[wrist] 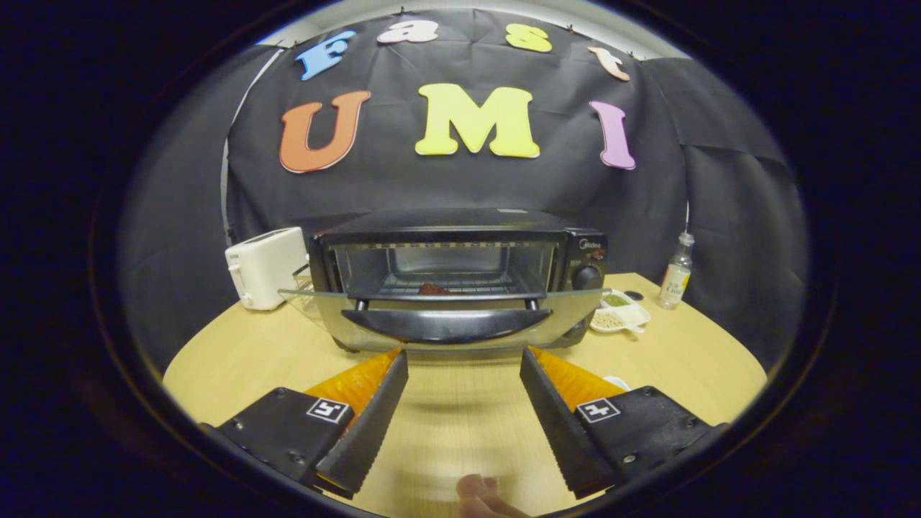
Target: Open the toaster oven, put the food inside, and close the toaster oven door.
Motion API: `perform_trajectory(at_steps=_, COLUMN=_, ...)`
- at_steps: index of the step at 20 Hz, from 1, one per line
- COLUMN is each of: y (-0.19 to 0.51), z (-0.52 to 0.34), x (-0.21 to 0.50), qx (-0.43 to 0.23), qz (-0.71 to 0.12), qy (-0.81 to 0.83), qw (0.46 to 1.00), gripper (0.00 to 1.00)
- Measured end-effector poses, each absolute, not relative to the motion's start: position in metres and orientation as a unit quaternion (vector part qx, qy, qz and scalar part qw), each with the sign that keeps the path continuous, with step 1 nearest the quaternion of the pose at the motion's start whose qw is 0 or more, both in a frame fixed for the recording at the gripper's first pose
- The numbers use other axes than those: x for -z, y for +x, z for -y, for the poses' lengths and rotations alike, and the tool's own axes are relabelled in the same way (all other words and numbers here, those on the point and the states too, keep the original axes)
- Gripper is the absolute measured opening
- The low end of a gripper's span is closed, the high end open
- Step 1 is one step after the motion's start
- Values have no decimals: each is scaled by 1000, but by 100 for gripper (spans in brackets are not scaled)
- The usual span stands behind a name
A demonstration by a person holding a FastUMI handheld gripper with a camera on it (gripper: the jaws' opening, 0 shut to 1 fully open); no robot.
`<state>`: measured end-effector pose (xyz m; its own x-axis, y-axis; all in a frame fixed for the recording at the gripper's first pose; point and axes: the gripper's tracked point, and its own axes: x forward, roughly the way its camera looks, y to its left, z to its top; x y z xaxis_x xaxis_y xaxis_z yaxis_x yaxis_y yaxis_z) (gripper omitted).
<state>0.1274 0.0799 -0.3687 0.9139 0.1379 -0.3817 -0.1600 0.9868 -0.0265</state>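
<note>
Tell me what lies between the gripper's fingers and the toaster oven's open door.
Nothing: in the gripper view, the open gripper has only bare wooden table before the lowered door of the toaster oven.

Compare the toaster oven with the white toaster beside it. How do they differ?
The toaster oven is black and silver; the white toaster is white. The toaster oven is wider and stands open, its glass door dropped, food on its rack; the white toaster shows no door. Both stand on the wooden table, beyond the open gripper.
</note>
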Motion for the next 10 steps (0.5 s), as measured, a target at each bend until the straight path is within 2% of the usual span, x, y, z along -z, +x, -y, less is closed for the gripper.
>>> perform_trajectory(at_steps=5, y=154, z=-81, x=337, qx=-71, qz=-141, qy=-14, qw=987, gripper=100)
perform_trajectory(at_steps=10, y=117, z=-57, x=261, qx=-72, qz=-52, qy=-5, qw=996, gripper=100)
